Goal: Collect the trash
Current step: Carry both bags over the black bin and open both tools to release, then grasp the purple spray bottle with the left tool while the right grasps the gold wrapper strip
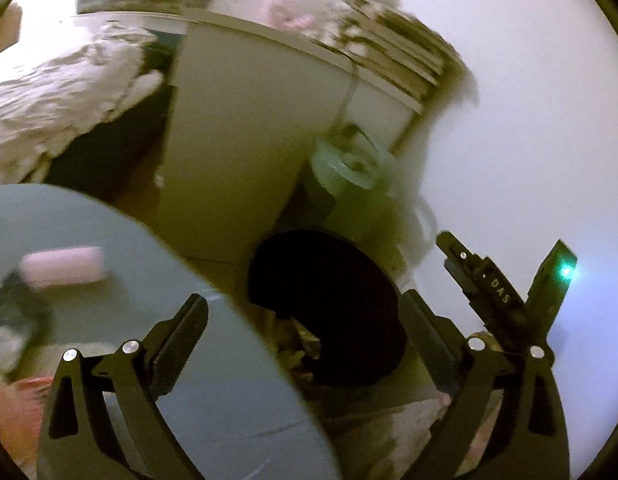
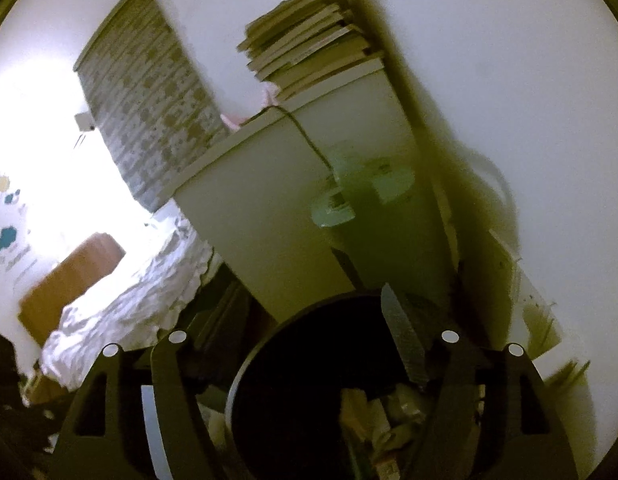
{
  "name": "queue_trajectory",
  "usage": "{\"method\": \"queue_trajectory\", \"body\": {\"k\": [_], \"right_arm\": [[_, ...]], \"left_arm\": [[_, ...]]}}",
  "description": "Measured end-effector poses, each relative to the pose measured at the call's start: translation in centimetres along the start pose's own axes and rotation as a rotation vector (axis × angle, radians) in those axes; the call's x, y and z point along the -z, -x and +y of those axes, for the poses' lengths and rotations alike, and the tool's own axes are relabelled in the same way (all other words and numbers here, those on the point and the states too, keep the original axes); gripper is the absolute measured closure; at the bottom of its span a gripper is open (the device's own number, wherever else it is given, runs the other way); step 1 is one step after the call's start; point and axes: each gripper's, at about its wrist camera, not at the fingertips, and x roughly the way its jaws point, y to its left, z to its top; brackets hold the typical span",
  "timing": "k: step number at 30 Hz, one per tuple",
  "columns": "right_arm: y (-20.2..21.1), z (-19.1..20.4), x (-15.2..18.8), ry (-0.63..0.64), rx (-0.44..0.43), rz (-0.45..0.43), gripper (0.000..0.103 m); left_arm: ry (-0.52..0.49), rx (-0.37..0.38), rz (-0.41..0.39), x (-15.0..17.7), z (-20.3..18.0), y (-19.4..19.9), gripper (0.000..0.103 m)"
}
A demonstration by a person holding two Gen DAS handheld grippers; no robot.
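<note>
Both our claws, left [image 1: 305, 320] and right [image 2: 297, 364], hang spread and empty over a dark bin [image 2: 309, 360] beside a white cabinet [image 2: 277, 208]. Trash [image 2: 373, 412] lies inside. We judge drop-off done; next, find more litter.

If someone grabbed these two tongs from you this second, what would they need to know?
Left tongs: open, holding nothing, above the edge of the round grey table.
Right tongs: open, holding nothing, right over the black bin.
The bin stands on the floor by the white cabinet; crumpled trash already lies inside.
Left: a pink item and blurred clutter remain on the table; whether they are trash is unclear.
</note>
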Motion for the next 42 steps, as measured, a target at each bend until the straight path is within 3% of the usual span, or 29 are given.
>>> {"method": "queue_trajectory", "body": {"k": [6,11,15,17,20,23,26,28,31,34,38,42], "right_arm": [[-0.6,3.5,1.4,0.098,-0.041,0.041,0.028],[-0.9,7.6,3.5,0.219,-0.102,0.096,0.028],[-1.4,11.7,5.9,0.254,-0.272,0.254,0.028],[-1.1,14.7,7.7,0.276,-0.362,0.338,0.028],[-0.2,20.0,9.6,0.322,-0.491,0.431,0.028],[0.3,25.0,11.1,0.415,-0.541,0.504,0.028],[-0.1,30.2,12.5,0.492,-0.573,0.591,0.028],[-0.3,32.5,13.1,0.522,-0.585,0.619,0.029],[-1.3,35.7,14.4,0.612,-0.568,0.667,0.037],[-2.5,38.2,16.7,0.718,-0.542,0.736,0.048],[-4.4,39.7,19.1,0.763,-0.477,0.781,0.055],[-6.0,39.1,19.9,0.696,-0.459,0.831,0.062]], "left_arm": [[0.083,-0.132,-0.094,1.1,7.1,8.1,0.008],[0.053,-0.29,-0.116,3.3,13.5,14.2,0.008],[-0.06,-0.351,-0.031,4.7,18.0,17.0,0.008],[-0.173,-0.368,0.025,5.2,19.3,17.2,0.008],[-0.291,-0.368,0.114,5.7,20.6,16.3,0.008],[-0.392,-0.341,0.17,5.8,21.3,15.2,0.008],[-0.42,-0.322,0.212,5.8,22.1,14.3,0.009],[-0.419,-0.289,0.242,5.9,22.5,13.8,0.034],[-0.467,-0.313,0.266,6.8,22.2,13.5,0.045],[-0.468,-0.282,0.283,7.6,21.9,13.8,0.058],[-0.435,-0.272,0.271,8.6,21.9,14.6,0.059],[-0.403,-0.296,0.253,8.1,22.1,14.4,0.056]]}}
